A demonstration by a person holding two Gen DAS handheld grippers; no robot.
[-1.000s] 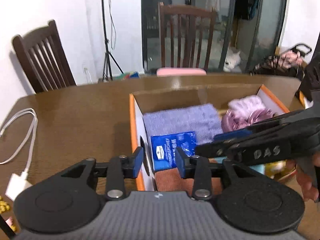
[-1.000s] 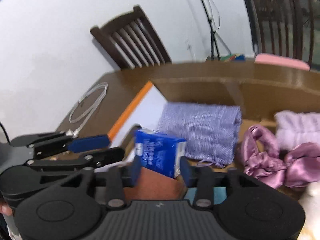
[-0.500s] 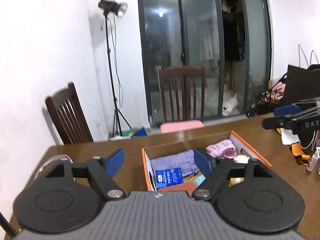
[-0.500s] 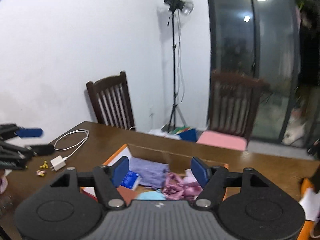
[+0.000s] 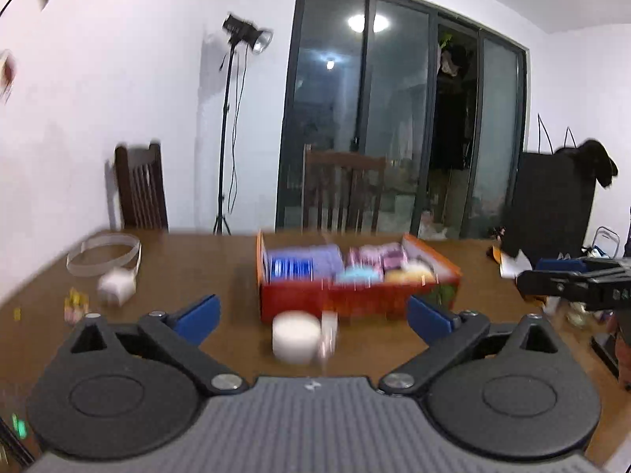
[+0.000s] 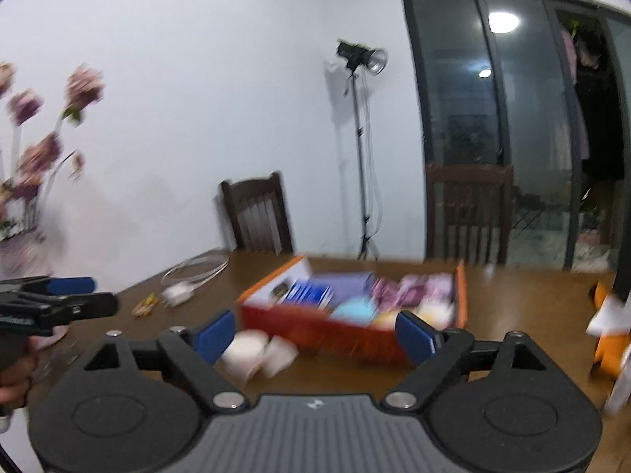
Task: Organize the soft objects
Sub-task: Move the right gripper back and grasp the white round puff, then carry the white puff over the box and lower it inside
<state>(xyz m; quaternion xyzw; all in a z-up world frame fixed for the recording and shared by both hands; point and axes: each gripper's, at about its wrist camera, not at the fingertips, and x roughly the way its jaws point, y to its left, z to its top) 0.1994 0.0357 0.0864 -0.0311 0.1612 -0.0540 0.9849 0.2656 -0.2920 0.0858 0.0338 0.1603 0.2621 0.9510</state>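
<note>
Orange cardboard box (image 5: 357,300) of soft items sits mid-table, ahead of both grippers, untouched. Left gripper (image 5: 311,313) and right gripper (image 6: 315,333) gape apart, empty. Brown wooden table (image 5: 189,272) surrounds the box.

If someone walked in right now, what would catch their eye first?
Probably the orange cardboard box at mid-table, packed with soft lavender, pink and blue items. Next, the wide-open left gripper and right gripper, both empty and held short of it. Behind, the studio light on a stand against the white wall.
</note>
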